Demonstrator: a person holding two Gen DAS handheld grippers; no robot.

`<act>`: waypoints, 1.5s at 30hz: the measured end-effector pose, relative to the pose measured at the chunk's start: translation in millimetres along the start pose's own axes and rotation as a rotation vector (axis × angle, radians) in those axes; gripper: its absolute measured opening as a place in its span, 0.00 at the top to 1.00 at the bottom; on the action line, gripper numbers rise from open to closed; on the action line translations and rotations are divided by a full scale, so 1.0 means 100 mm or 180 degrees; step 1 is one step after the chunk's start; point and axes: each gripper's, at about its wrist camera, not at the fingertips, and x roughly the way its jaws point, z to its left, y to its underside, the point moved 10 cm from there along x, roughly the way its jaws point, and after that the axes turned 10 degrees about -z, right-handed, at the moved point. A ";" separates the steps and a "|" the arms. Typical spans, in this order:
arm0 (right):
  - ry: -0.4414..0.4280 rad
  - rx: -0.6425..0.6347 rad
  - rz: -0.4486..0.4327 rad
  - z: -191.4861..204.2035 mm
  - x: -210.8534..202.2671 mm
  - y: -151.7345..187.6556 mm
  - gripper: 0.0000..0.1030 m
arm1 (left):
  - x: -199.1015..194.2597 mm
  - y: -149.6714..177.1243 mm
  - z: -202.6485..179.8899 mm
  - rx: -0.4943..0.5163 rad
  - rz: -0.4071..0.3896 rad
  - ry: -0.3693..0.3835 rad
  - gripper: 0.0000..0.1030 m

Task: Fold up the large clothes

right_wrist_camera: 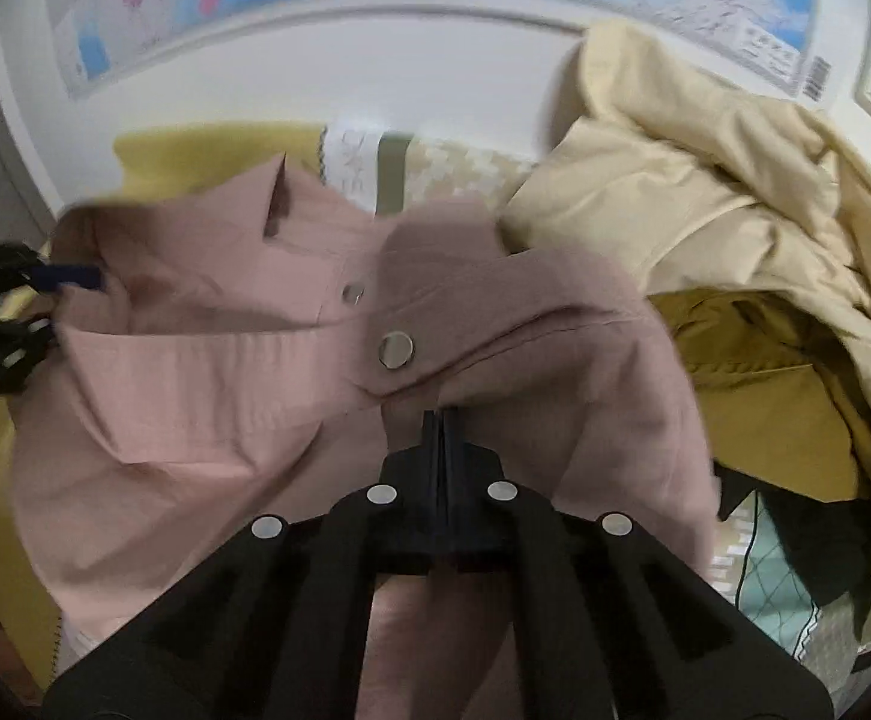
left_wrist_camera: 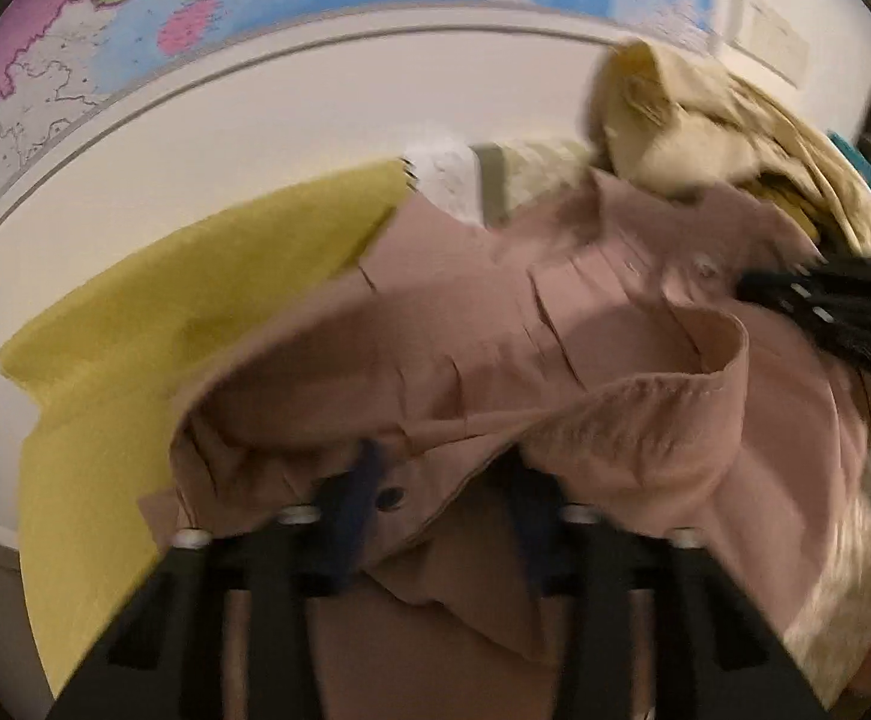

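Pink, soft-creased shirt — round metal snaps — bunched beside cream jacket.

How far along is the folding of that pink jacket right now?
Barely started. No fold shows: the pink jacket lies rumpled. In hand: the right gripper pinches its fabric, and the left gripper has cloth between its jaws. The cream garment behind remains in a heap.

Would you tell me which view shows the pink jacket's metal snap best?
The right wrist view: the snap sits sharp and central on the pink jacket. The left wrist view shows the jacket blurred, with only a faint button.
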 end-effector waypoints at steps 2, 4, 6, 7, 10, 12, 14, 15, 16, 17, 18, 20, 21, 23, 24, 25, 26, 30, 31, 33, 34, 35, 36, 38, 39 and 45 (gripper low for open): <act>-0.0002 0.0084 -0.0167 -0.06 -0.10 -0.15 0.98 | 0.01 -0.22 0.09 -0.0059 -0.0112 -0.0108 0.82; -0.0005 0.0199 -0.0358 -0.15 -0.22 -0.32 0.98 | 0.02 -0.43 0.16 -0.0123 -0.0207 -0.0205 0.86; -0.0005 0.0303 -0.0505 -0.24 -0.29 -0.46 0.99 | 0.04 -0.62 0.29 -0.0189 -0.0320 -0.0405 0.86; 0.0024 0.0365 -0.0575 -0.30 -0.29 -0.51 0.99 | 0.07 -0.64 0.34 -0.0256 -0.0296 -0.0453 0.86; 0.0086 0.0410 -0.0456 -0.38 -0.13 -0.45 0.99 | 0.22 -0.59 0.50 -0.0270 -0.0154 -0.0701 0.80; 0.0094 0.0375 -0.0264 -0.36 0.04 -0.33 0.99 | 0.20 -0.49 0.54 -0.0235 -0.0163 -0.0710 0.60; 0.0077 0.0419 -0.0142 -0.35 0.16 -0.29 0.98 | 0.11 -0.41 0.57 -0.0244 -0.0237 -0.0723 0.42; 0.0025 0.0422 -0.0113 -0.35 0.17 -0.26 0.96 | 0.02 -0.37 0.61 -0.0221 -0.0325 -0.0747 0.40; -0.0011 0.0428 -0.0131 -0.36 0.13 -0.25 0.89 | -0.09 -0.30 0.66 -0.0194 -0.0376 -0.0750 0.39; -0.0072 0.0463 -0.0192 -0.37 0.03 -0.25 0.82 | -0.14 -0.26 0.67 -0.0212 -0.0407 -0.0753 0.36; -0.0192 0.0490 -0.0262 -0.37 -0.10 -0.25 0.61 | -0.22 -0.20 0.70 -0.0244 -0.0439 -0.0733 0.29; -0.0329 0.0517 -0.0541 -0.39 -0.45 -0.25 0.42 | -0.44 -0.02 0.82 -0.0324 -0.0559 -0.0727 0.17; -0.0345 0.0502 -0.0664 -0.42 -0.63 -0.22 0.32 | -0.52 0.09 0.87 -0.0363 -0.0575 -0.0710 0.14; -0.0368 0.0517 -0.0807 -0.49 -0.94 -0.07 0.17 | -0.61 0.31 0.95 -0.0438 -0.0539 -0.0741 0.14; -0.0399 0.0539 -0.0816 -0.53 -1.02 0.03 0.13 | -0.63 0.38 0.96 -0.0498 -0.0520 -0.0720 0.14; -0.0441 0.0562 -0.0762 -0.54 -1.09 0.19 0.13 | -0.64 0.55 0.99 -0.0626 -0.0478 -0.0594 0.13; -0.0447 0.0552 -0.0686 -0.53 -1.10 0.34 0.12 | -0.65 0.66 0.97 -0.0711 -0.0450 -0.0455 0.12; -0.0432 0.0529 -0.0416 -0.48 -1.01 0.89 0.09 | -0.58 1.05 0.83 -0.0826 -0.0296 -0.0142 0.09; -0.0452 0.0568 -0.0383 -0.45 -0.97 1.00 0.09 | -0.56 1.09 0.77 -0.0812 -0.0290 -0.0075 0.09; -0.0426 0.0507 -0.0351 -0.38 -0.83 1.09 0.12 | -0.50 1.11 0.63 -0.0694 -0.0298 0.0025 0.09; -0.0397 0.0472 -0.0359 -0.35 -0.75 1.09 0.22 | -0.47 1.11 0.59 -0.0655 -0.0293 0.0020 0.11; -0.0436 0.0462 -0.0369 -0.31 -0.71 1.07 0.33 | -0.43 1.11 0.57 -0.0654 -0.0263 0.0013 0.26; -0.0525 0.0479 -0.0371 -0.28 -0.68 1.04 0.59 | -0.40 1.09 0.56 -0.0680 -0.0263 -0.0027 0.43; -0.0680 0.0582 -0.0352 -0.25 -0.70 1.00 0.83 | -0.43 1.06 0.55 -0.0839 -0.0237 0.0040 0.82; -0.0708 0.0601 -0.0376 -0.24 -0.78 0.95 0.88 | -0.49 1.05 0.57 -0.0953 -0.0228 0.0048 0.90; -0.0910 0.0629 -0.0811 -0.35 -1.86 0.58 0.97 | -1.09 1.11 0.53 -0.1273 -0.0335 0.0298 0.95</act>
